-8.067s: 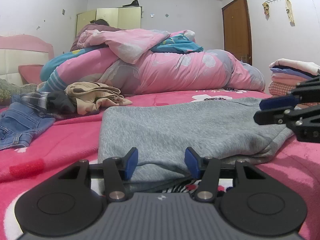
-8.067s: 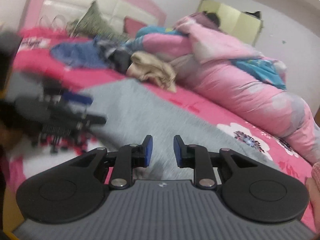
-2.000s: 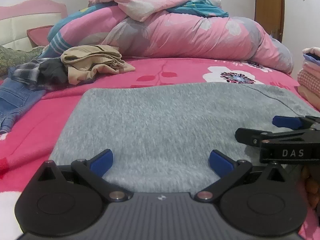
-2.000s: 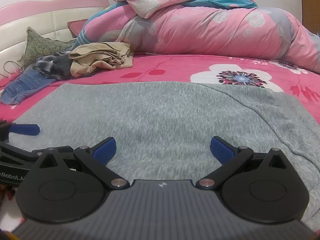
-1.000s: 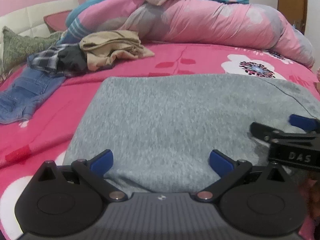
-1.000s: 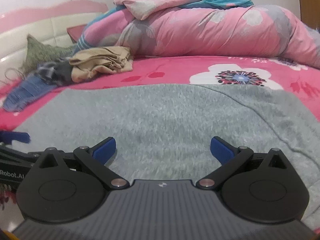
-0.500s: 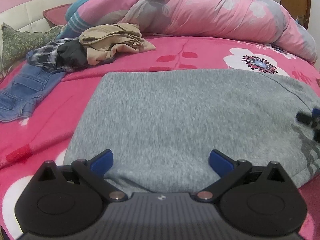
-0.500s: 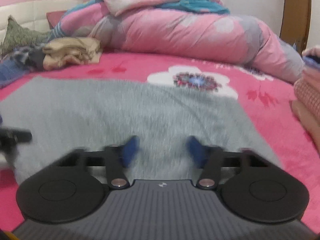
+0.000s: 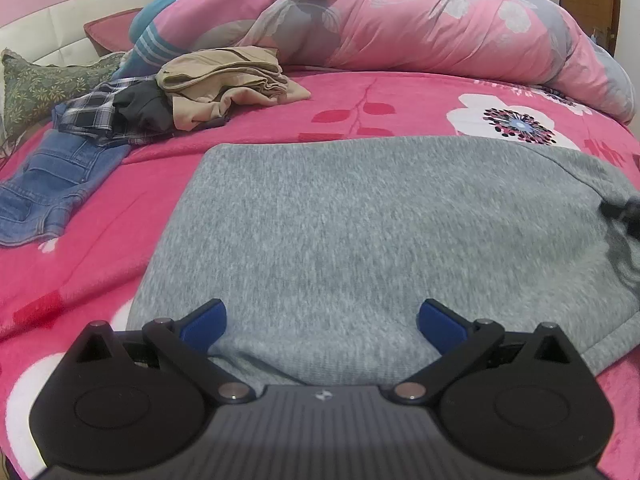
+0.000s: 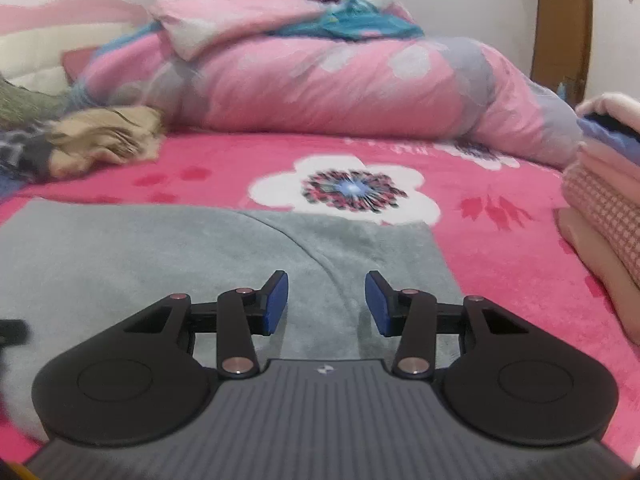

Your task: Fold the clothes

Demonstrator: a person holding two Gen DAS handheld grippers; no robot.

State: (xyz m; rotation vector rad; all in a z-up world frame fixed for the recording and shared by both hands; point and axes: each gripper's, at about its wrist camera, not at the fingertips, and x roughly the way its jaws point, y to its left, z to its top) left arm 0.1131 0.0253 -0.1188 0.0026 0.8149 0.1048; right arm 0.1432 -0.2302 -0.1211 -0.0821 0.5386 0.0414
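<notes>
Grey sweater [image 9: 360, 232], spread flat near the bed's [image 9: 100, 240] front edge. Left hand-held gripper [image 9: 320, 320] wide apart over its near hem, gripping nothing; right hand-held gripper [image 10: 326, 302] just narrowed, half apart, nothing between. Likely soft, light, floppy: best pinched at hem corners. Beyond, unfolded clothes pile [image 9: 192, 92], then quilt [image 9: 400, 28].

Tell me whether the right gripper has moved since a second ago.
Yes. The right gripper has swung right: the white flower on the blanket now sits centred ahead, and the folded stack has come into view. Its jaws have been closing, nothing between them.
</notes>
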